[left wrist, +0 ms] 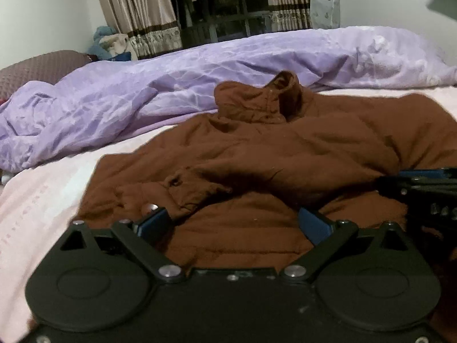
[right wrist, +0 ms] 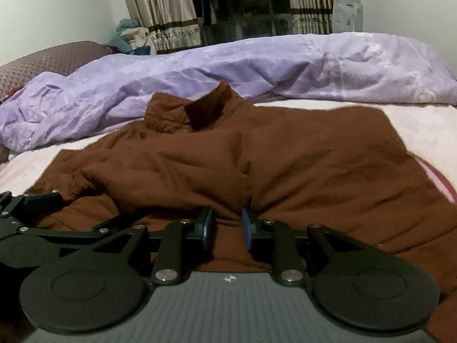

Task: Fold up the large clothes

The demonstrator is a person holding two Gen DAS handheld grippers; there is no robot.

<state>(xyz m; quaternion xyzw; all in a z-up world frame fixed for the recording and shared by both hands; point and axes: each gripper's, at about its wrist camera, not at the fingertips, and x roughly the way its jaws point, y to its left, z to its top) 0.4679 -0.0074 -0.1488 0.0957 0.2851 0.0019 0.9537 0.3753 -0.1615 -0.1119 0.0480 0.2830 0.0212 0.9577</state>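
Note:
A brown padded jacket [left wrist: 285, 148] lies spread on the bed, collar [left wrist: 274, 100] at the far side and a sleeve cuff [left wrist: 182, 188] folded across its front. My left gripper [left wrist: 232, 224] hovers open over the near hem, just short of the cuff, with nothing between its blue pads. The right gripper's fingers [left wrist: 411, 184] reach in from the right edge. In the right wrist view, my right gripper [right wrist: 227, 225] stands narrow at the jacket [right wrist: 314, 165], with a bunched fold of cloth running into its pads. One of the left gripper's fingers [right wrist: 42, 198] shows at the left.
A crumpled purple duvet [left wrist: 200, 80] runs along the far side of the bed. The pale pink sheet [left wrist: 42, 200] shows left of the jacket. A brown pillow [left wrist: 42, 65] sits at the far left, with curtains [left wrist: 142, 14] and a dark window behind.

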